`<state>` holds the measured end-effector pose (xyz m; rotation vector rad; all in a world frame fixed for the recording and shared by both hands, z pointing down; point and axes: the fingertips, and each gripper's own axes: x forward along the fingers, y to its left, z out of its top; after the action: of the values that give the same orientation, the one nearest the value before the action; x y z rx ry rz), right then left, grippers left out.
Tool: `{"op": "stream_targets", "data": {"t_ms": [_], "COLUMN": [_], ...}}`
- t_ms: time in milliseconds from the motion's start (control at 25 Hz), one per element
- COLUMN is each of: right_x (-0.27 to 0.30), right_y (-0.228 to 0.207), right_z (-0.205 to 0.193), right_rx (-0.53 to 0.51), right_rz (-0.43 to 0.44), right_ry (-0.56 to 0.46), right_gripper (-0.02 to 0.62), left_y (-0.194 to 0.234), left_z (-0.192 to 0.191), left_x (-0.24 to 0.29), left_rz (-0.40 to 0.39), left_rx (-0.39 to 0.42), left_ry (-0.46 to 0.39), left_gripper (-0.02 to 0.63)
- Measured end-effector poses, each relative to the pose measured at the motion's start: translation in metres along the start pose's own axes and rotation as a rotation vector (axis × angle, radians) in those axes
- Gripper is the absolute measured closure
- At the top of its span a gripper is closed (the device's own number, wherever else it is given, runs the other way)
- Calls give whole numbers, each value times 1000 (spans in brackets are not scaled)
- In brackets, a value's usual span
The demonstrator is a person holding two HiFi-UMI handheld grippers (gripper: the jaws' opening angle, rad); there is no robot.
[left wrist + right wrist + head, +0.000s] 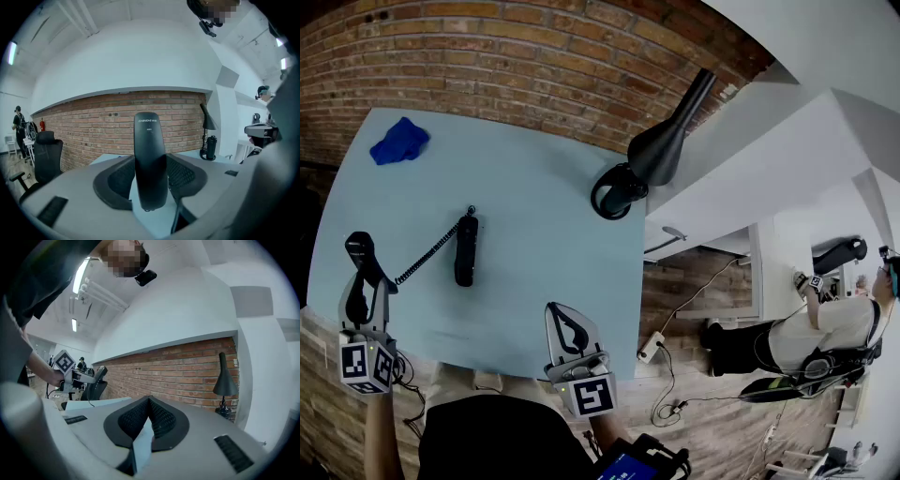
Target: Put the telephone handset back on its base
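My left gripper point(366, 281) hangs over the table's near left edge, shut on the black telephone handset point(359, 247). In the left gripper view the handset point(150, 159) stands upright between the two pads of that gripper point(150, 176). A coiled cord point(427, 255) runs from it to the slim black base point(466, 248), which lies flat on the light blue table point(534, 197), to the right of the handset. My right gripper point(565, 323) is at the near edge, shut and empty; its pads point(159, 416) meet at the tips.
A blue cloth point(399, 141) lies at the table's far left corner. A black desk lamp point(656, 150) stands at the far right edge against the brick wall. A person point(811, 337) stands off to the right, and cables and a power strip point(651, 347) lie on the floor.
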<state>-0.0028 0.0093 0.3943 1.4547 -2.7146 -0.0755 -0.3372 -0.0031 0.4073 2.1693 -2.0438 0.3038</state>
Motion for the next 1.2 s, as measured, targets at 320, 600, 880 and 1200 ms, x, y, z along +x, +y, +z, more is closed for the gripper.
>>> {"op": "stream_targets", "data": {"t_ms": [320, 600, 880, 1200], "right_x": [-4, -5, -3, 1], "right_y": [-7, -10, -12, -24], "right_z": [-8, -14, -22, -33], "right_rx": [52, 63, 74, 103], "right_rz": [-2, 2, 10, 7], "right_ry": [26, 17, 36, 70], "right_gripper": [584, 584, 584, 584], "left_y": [-9, -19, -32, -57], "left_z": [-1, 0, -26, -37], "left_x": [1, 7, 27, 56], "left_rz": [-16, -43, -89, -174], "left_rx": [5, 15, -55, -101], "left_ry": [20, 33, 111, 175], "left_gripper": [370, 370, 370, 370]}}
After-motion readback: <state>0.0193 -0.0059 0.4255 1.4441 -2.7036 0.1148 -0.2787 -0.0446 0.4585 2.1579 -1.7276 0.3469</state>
